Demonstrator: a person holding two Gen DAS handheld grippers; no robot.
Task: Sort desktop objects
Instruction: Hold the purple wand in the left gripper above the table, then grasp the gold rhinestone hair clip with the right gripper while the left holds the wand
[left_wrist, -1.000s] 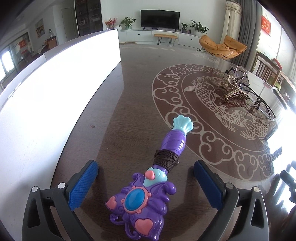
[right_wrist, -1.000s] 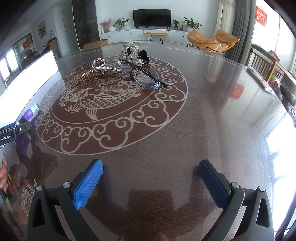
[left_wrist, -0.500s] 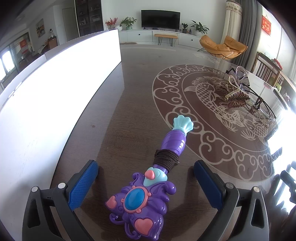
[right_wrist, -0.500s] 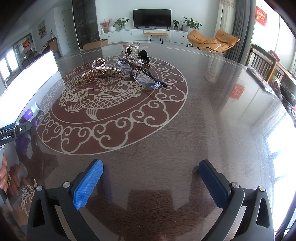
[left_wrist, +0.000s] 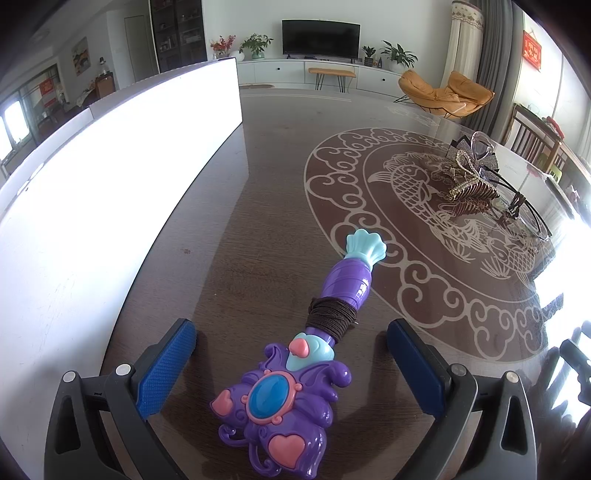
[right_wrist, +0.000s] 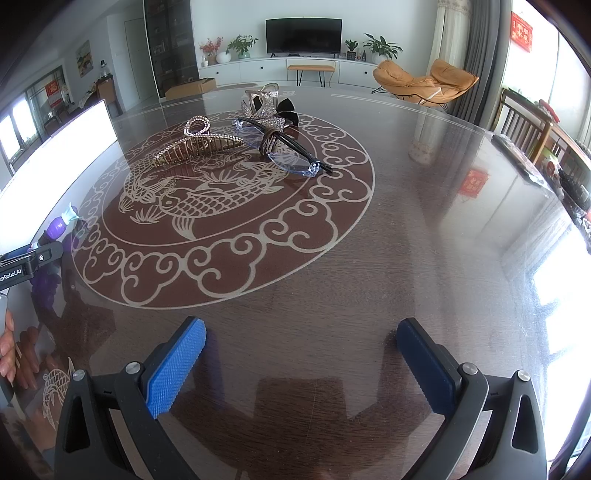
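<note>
Purple toy wand (left_wrist: 295, 373) lying flat, lower centre; gold hair claw (right_wrist: 197, 146), glasses (right_wrist: 288, 157) and glittery bow clip (right_wrist: 267, 110) clustered upper centre.

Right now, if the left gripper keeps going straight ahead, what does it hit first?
The purple toy wand: its head already lies between the open left gripper fingers, handle pointing forward. Whether the fingers sit level with it is unclear.

Dark glossy table (right_wrist: 424, 240), toy wand (left_wrist: 295, 373), hair claw (right_wrist: 199, 146), glasses (right_wrist: 291, 158)
</note>
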